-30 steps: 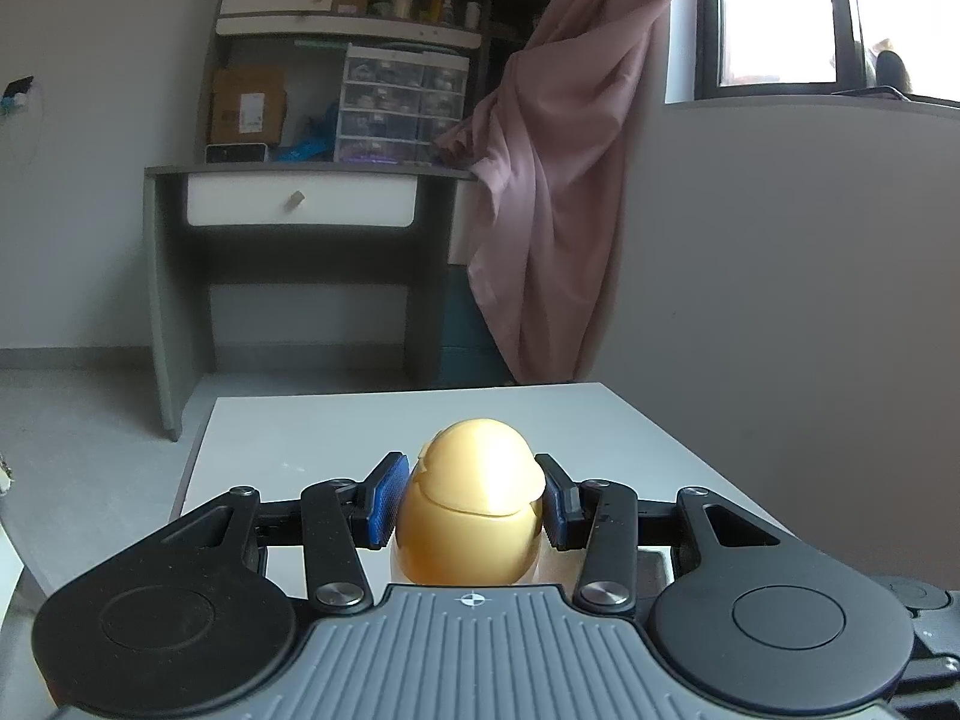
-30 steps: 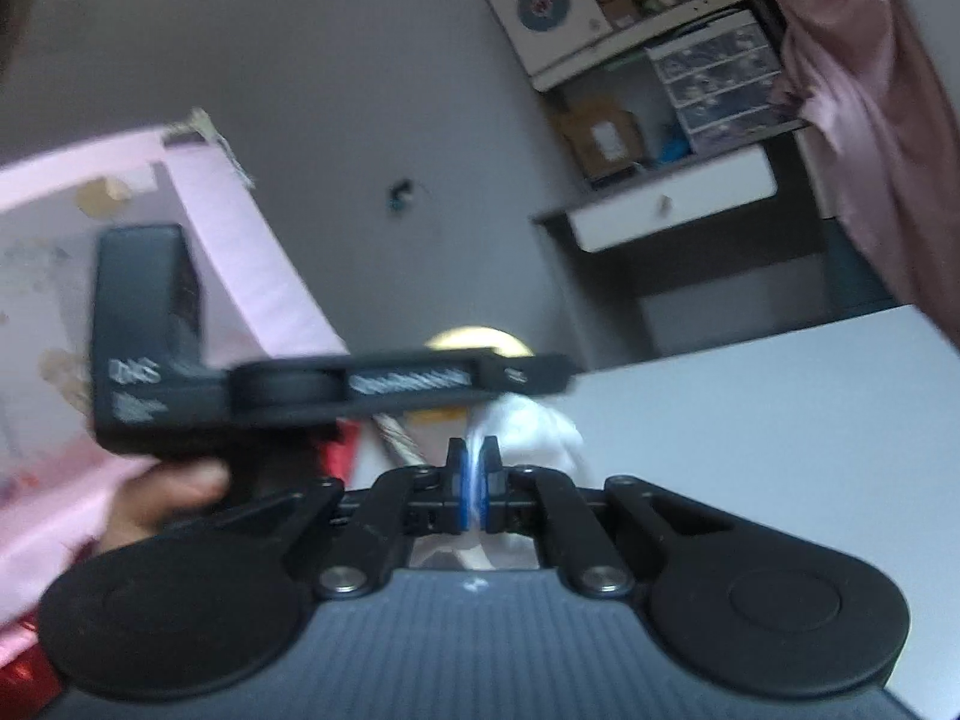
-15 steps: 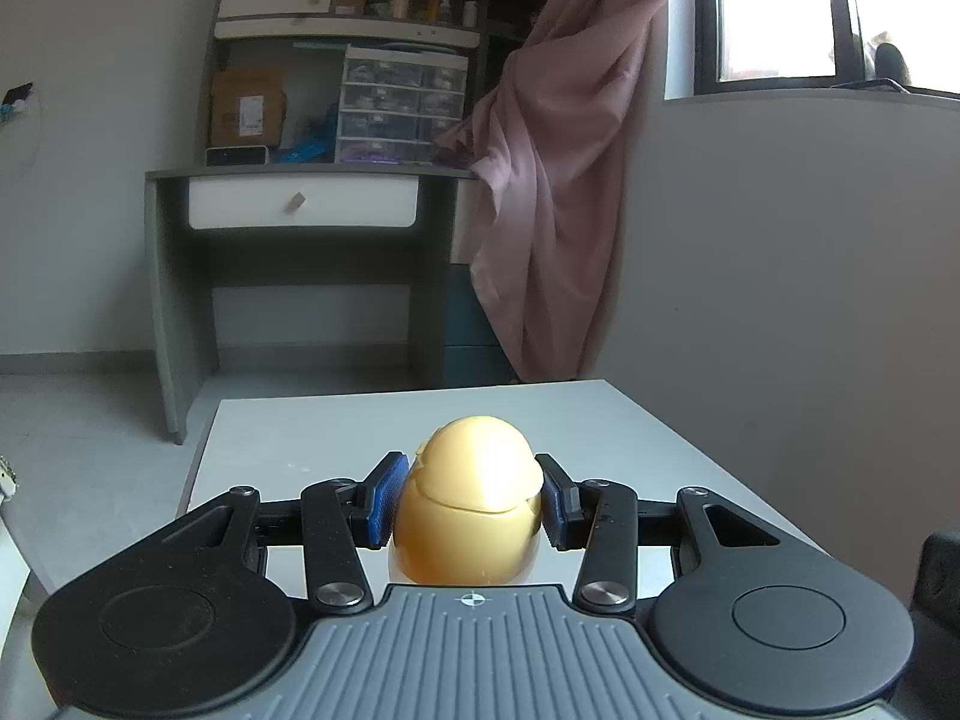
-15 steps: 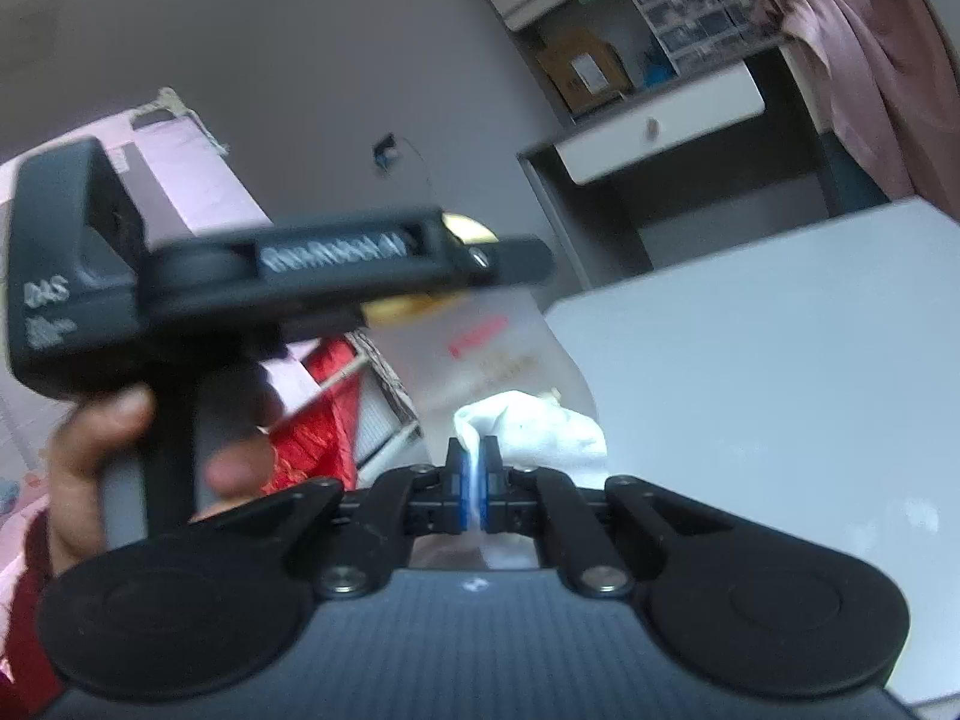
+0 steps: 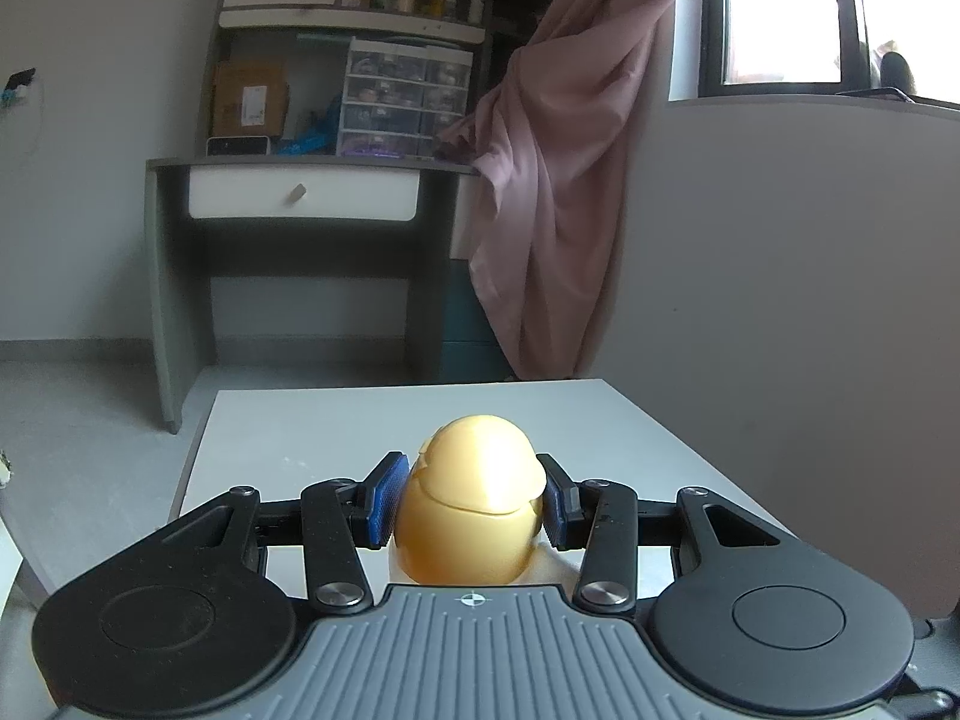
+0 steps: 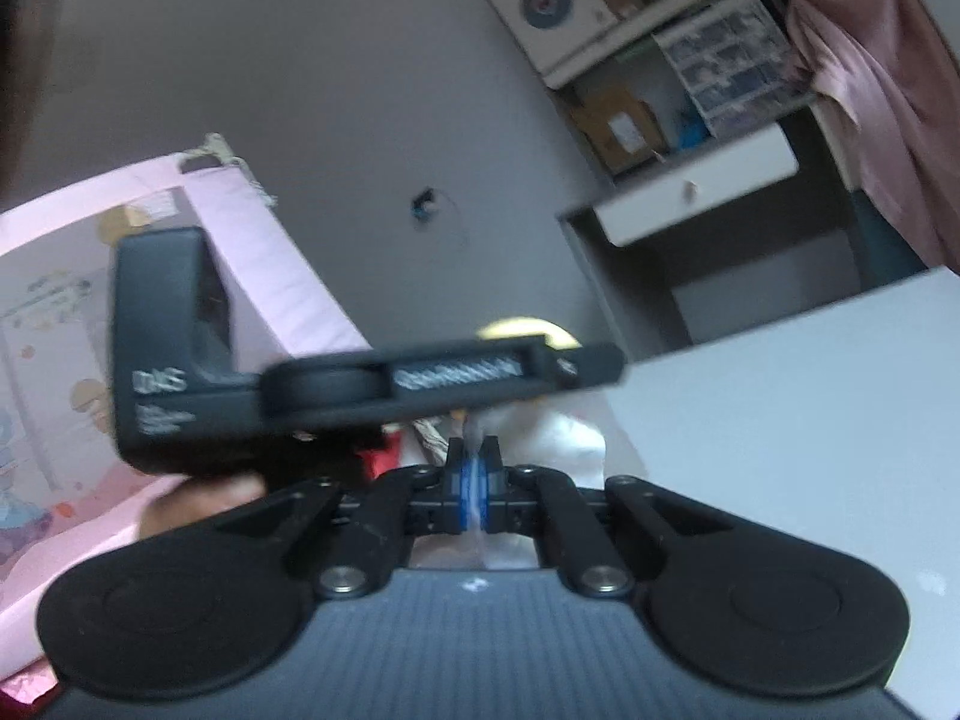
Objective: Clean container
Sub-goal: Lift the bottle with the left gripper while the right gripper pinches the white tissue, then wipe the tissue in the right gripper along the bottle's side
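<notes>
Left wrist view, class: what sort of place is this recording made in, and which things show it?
Probably a room in a home, perhaps a study or bedroom: a desk with a drawer, cluttered shelves above it, and a pink curtain by a window.

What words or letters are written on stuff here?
"DAS", roughly, blurred: white letters on the black body of the left tongs.
Small lines beneath it: too blurred to read.
White lettering along that tool's side bar: smeared, unreadable.
Label on the cardboard box: too small to read.
</notes>
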{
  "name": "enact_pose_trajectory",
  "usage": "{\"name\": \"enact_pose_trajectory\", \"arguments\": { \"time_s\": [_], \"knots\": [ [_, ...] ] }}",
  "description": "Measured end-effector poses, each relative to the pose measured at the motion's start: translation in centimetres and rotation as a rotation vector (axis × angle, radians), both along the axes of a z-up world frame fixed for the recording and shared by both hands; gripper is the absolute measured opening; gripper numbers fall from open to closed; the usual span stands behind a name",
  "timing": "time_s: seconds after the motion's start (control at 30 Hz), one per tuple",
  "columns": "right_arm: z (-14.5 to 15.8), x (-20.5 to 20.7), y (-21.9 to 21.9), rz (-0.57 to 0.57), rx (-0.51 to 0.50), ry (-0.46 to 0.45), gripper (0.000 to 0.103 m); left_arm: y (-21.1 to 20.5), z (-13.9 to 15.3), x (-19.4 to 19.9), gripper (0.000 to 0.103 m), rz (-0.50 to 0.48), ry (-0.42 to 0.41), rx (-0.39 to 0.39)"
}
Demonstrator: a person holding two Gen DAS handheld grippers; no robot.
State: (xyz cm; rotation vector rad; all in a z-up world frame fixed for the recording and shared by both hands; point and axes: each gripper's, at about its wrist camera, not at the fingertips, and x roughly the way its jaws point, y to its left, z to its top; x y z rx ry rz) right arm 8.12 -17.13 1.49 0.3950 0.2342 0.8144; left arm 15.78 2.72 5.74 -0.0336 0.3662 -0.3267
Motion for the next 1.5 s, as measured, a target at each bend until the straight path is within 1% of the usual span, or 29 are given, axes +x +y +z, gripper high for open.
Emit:
{"name": "enact_pose_trajectory", "arguments": {
  "time_s": [0.13,0.3,0.47,0.63,0.8,1.0,1.2,1.37,1.43,1.5],
  "knots": [
    [-0.1,0.2,0.6,-0.002,-0.006,-0.013,0.003,-0.1,0.0,0.0,0.045,0.001,-0.002,0.005],
    [-0.6,1.3,0.1,0.011,0.048,0.026,0.003,0.1,-0.1,0.2,0.045,0.000,-0.002,0.003],
    [-1.4,1.5,0.1,0.011,0.037,0.064,0.004,0.0,-0.4,-0.1,0.046,-0.001,-0.006,0.011],
    [-2.4,2.1,-0.1,0.031,0.053,0.108,0.004,-0.3,-0.6,-0.6,0.046,-0.003,-0.006,0.018],
    [-3.6,2.5,0.3,0.048,0.030,0.162,0.004,-0.4,-0.3,-0.3,0.046,-0.001,-0.005,0.016],
    [-4.8,2.6,0.6,0.032,-0.016,0.220,0.004,0.0,-0.4,-0.1,0.046,-0.003,-0.005,0.018],
    [-3.9,2.0,1.2,0.009,-0.077,0.190,0.004,-0.3,-0.7,-0.3,0.046,0.001,-0.006,0.021],
    [-1.6,0.7,0.5,0.023,0.006,0.086,0.004,-1.2,-0.9,-0.4,0.046,0.006,-0.005,0.021],
    [-0.5,0.4,0.5,0.016,0.016,0.043,0.004,-1.3,-0.9,-0.5,0.046,0.006,-0.004,0.020],
    [-0.1,0.5,0.7,0.015,0.018,0.025,0.004,-1.2,-1.0,-0.5,0.046,0.007,-0.004,0.018]
  ]
}}
